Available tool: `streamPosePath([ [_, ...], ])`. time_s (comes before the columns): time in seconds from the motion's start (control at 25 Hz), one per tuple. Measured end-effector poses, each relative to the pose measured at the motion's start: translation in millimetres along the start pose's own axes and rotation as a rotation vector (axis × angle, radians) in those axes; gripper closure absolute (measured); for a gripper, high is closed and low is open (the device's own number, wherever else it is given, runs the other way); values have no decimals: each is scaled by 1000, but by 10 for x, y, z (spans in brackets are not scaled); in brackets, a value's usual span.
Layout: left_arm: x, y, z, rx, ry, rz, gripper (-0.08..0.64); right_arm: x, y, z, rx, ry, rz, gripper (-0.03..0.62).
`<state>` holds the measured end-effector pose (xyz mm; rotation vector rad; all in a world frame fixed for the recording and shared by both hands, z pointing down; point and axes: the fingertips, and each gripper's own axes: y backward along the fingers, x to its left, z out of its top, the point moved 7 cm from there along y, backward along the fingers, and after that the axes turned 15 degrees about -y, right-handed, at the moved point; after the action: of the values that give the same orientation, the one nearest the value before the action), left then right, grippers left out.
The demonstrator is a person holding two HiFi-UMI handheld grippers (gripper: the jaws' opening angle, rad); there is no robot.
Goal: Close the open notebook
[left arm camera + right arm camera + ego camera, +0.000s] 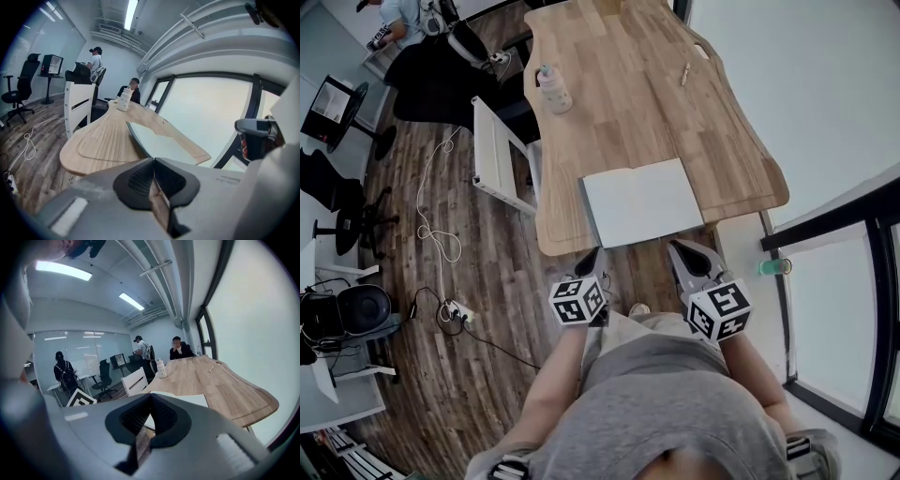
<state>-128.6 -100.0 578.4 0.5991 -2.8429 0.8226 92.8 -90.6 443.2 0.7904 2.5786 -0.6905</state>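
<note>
Pale wooden table (675,112): white plastic bottle (553,90) far left, small pen-like stick (684,73) far right, both well apart from the white-paged notebook (642,202), which lies flat at the near edge. White chair (499,155) beside the table. Left claw (593,261) and right claw (686,255) are clenched and empty, near the notebook, not touching it.

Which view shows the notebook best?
Head view: it shows the whole notebook from above, at the table's near edge. The left gripper view shows the notebook steeply foreshortened; the right gripper view shows only a strip of it beyond its jaws.
</note>
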Motion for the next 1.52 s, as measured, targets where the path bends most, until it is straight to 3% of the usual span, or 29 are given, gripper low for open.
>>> streamPosePath([
  [0.48,-368,62,475,-88,-113,-108,551,-4,172,53,-57,2,-43,591],
  [0.96,-697,-56,767,-88,-258,-216,551,-128,543,-25,-119,-46,-166,591],
  [1.52,-1075,-319,958,-94,-322,-344,551,-325,723,-23,-149,-89,-257,591],
])
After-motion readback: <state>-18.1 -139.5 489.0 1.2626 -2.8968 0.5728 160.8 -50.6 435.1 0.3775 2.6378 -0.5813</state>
